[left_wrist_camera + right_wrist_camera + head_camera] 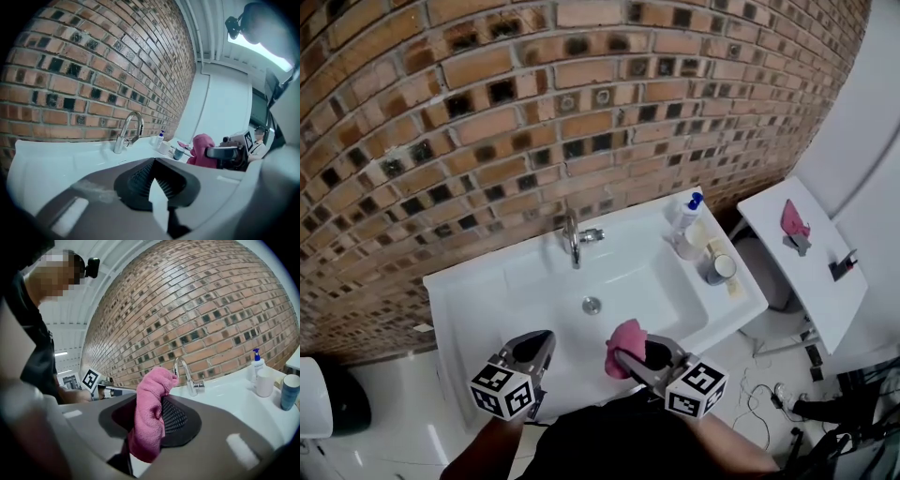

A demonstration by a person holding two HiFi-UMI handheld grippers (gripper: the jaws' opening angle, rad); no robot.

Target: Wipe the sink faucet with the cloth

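A chrome faucet [573,236] [127,131] [187,376] stands at the back of the white sink [459,291], against the brick wall. My right gripper [630,354] [150,401] hovers over the sink's front edge, shut on a pink cloth [627,339] [150,408] that bunches up above the jaws. The cloth [202,149] also shows at the right of the left gripper view. My left gripper [536,349] [152,164] hangs over the front left of the basin, its jaws together and holding nothing. Both grippers are well short of the faucet.
A pump soap bottle [687,214], a white cup [686,246] and a grey cup [720,268] crowd the sink's right ledge. A white side table [825,281] with a pink item [793,220] stands at the right. A dark bin [337,403] sits at the lower left.
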